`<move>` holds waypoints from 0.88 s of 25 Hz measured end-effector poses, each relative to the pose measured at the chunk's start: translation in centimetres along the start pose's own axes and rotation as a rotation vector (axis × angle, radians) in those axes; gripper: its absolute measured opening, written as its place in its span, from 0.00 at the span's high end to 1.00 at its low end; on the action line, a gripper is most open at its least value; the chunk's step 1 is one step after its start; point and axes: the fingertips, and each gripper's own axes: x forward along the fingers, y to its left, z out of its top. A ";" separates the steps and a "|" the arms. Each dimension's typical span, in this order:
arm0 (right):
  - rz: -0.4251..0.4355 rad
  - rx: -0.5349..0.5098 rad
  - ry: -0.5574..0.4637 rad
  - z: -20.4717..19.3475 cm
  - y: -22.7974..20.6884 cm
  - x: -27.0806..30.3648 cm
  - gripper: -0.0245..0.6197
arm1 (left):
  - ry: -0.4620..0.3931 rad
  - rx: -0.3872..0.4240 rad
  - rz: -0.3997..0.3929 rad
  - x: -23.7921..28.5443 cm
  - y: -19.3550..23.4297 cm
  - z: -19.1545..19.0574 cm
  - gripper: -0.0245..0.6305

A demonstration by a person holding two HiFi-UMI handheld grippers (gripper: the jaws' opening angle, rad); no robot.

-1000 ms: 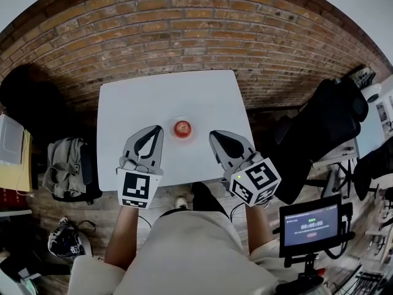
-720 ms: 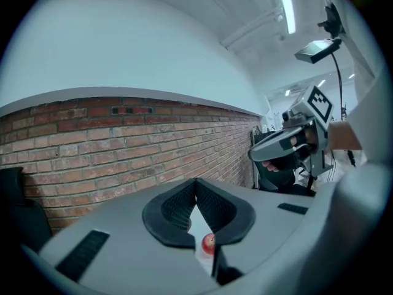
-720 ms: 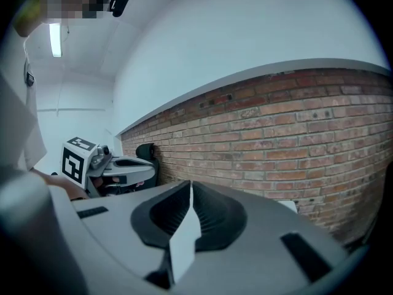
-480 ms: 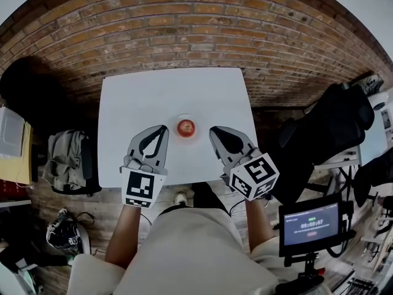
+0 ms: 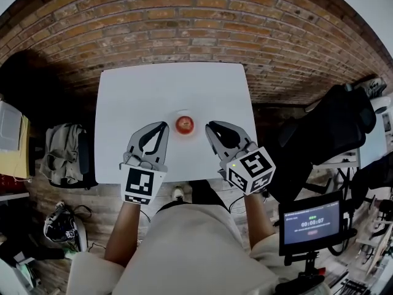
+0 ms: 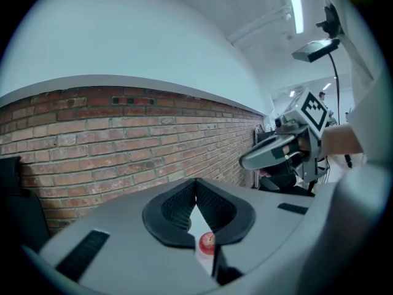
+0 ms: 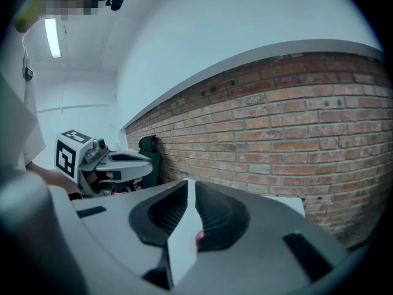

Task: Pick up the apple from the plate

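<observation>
Grey left gripper (image 5: 164, 125), fingers together and empty, sits just left of the red apple (image 5: 185, 125). Its small white plate (image 5: 184, 136) barely shows against the white worktop (image 5: 172, 91). Right gripper (image 5: 209, 125), just right of the apple, fingers beginning to part, holds nothing.
</observation>
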 end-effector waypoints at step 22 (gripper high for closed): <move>0.128 -0.083 0.177 -3.6 -2.1 5.0 0.87 | 0.075 -0.053 0.067 2.5 0.9 -2.6 0.96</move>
